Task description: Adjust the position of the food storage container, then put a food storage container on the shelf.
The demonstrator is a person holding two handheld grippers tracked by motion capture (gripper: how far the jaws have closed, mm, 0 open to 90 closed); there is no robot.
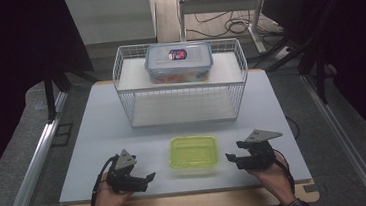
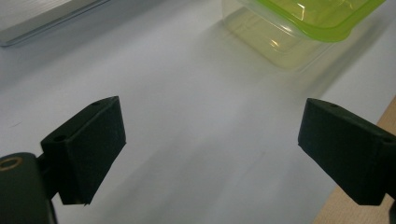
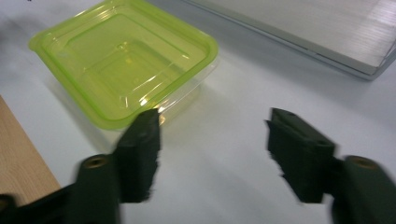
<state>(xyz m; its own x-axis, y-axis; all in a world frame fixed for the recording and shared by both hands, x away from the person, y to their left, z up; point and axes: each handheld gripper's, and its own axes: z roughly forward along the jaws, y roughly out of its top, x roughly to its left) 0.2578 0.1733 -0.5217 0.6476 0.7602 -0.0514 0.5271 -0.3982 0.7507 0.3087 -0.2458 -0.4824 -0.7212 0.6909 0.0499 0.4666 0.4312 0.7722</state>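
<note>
Flanking a green-lidded container (image 1: 193, 154) on the white table (image 1: 98, 130), both grippers' fingers spread.

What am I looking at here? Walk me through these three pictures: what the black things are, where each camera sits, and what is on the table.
No robot here: a person stands at a white table and holds a hand-held grasping tool in each hand. The high view looks down from above; the left tool and the right tool sit near the bottom. The other two pictures come from a camera riding on each tool, looking along its two black jaws. Between the tools stands a green-lidded box; it is also seen from the left tool and from the right tool. Farther back is a wire basket with a clear lidded box on its upper shelf. Both tools are open and hold nothing.
</note>
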